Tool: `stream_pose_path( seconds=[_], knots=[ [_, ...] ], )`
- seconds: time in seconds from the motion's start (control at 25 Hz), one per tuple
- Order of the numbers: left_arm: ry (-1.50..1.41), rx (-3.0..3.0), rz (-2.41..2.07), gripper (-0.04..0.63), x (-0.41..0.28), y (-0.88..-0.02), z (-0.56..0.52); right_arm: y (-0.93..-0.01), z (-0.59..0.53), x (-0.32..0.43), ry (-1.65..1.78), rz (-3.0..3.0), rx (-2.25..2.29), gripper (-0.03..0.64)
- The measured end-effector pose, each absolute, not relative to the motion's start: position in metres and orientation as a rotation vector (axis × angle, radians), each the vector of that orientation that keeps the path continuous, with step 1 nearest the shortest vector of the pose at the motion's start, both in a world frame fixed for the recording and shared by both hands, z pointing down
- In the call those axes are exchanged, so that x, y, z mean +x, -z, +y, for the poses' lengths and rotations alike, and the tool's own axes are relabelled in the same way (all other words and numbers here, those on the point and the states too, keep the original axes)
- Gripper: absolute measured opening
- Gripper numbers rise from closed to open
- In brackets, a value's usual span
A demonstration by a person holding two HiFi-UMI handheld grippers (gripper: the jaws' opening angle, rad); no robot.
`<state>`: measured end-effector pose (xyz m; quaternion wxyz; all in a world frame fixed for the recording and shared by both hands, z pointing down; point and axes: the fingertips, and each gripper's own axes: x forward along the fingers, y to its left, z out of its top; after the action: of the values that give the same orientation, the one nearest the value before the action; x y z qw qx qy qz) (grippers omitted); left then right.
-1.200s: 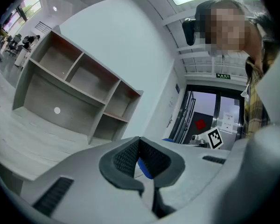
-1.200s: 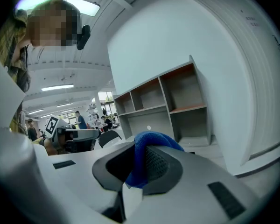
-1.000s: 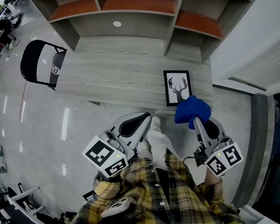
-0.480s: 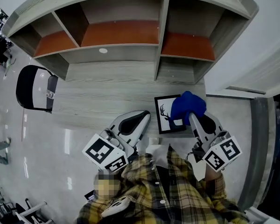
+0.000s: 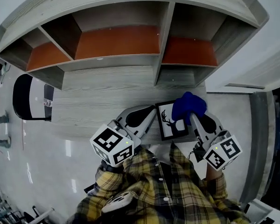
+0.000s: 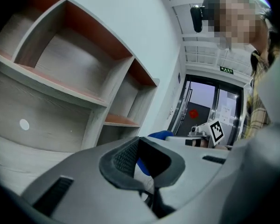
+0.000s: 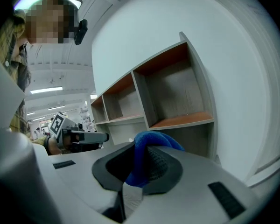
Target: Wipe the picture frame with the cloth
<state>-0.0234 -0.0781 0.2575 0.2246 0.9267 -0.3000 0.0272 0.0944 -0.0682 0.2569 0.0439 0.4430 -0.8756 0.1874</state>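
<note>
The black picture frame (image 5: 170, 123) with a deer print lies flat on the grey desk (image 5: 102, 106), near its front edge. A blue cloth (image 5: 188, 106) is bunched in my right gripper (image 5: 192, 117), which is shut on it and holds it over the frame's upper right corner. In the right gripper view the cloth (image 7: 148, 149) sticks up between the jaws. My left gripper (image 5: 149, 115) is shut with nothing in it, its tip beside the frame's left edge. The left gripper view shows the cloth (image 6: 160, 135) past its closed jaws.
A shelf unit (image 5: 121, 43) with orange-brown compartment floors stands along the back of the desk. A black chair (image 5: 25, 96) sits at the desk's left end on the glossy floor. A white wall and a door frame (image 5: 252, 78) are on the right.
Both grippers have moved forward over the desk. The cloth now sits above the frame's upper right corner, and the left gripper's tip has come up to the frame's left edge.
</note>
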Motion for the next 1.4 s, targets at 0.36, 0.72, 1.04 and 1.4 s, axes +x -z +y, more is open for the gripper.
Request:
stream_pose_path(
  seconds=[0.36,0.72,1.04,1.4],
  knots=[
    [-0.269,2.460,-0.656,0.008,-0.022,-0.327,-0.119,-0.283,-0.077,0.080,-0.698,-2.579,1.479,0.048],
    [-0.483,2.325,-0.574,0.080,-0.009,-0.426,-0.136,-0.328,-0.065,0.085,-0.851,-2.489,1.539,0.048],
    [-0.670,2.259,-0.500,0.127,0.006,-0.505,-0.144,-0.377,-0.051,0.083,-1.027,-2.415,1.513,0.048],
    [-0.861,2.227,-0.440,0.127,0.018,-0.552,-0.144,-0.407,-0.044,0.087,-1.113,-2.371,1.491,0.048]
  ],
)
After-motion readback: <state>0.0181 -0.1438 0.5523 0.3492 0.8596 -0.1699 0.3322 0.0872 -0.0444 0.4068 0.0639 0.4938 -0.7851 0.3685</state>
